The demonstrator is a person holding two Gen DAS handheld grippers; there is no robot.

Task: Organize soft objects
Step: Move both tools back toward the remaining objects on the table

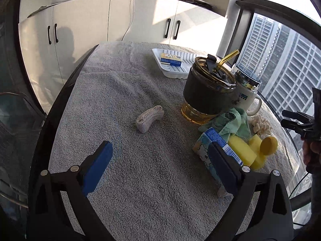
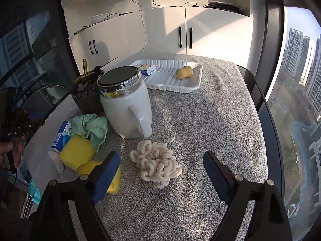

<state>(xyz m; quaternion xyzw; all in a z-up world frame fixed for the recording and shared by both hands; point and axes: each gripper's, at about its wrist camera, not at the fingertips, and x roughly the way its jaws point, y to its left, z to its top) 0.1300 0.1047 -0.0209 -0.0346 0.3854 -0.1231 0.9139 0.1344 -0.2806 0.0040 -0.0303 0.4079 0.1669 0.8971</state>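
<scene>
The right gripper (image 2: 160, 172) has its fingers wide apart, empty, around the loopy cream scrubber (image 2: 155, 163) lying just in front of the white mug (image 2: 126, 108). Better come down straight, then squeeze its middle gently. The left gripper (image 1: 160, 168) is also apart and empty.

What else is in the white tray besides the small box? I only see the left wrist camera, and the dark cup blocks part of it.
Observer: A rounded tan sponge lies in the tray, to the right of the box and apart from it.
Operator: Is the right gripper holding anything?
Observer: No. The right gripper is open and empty. A cream looped bundle lies on the towel, framed between its fingers, and neither pad touches it.
</scene>
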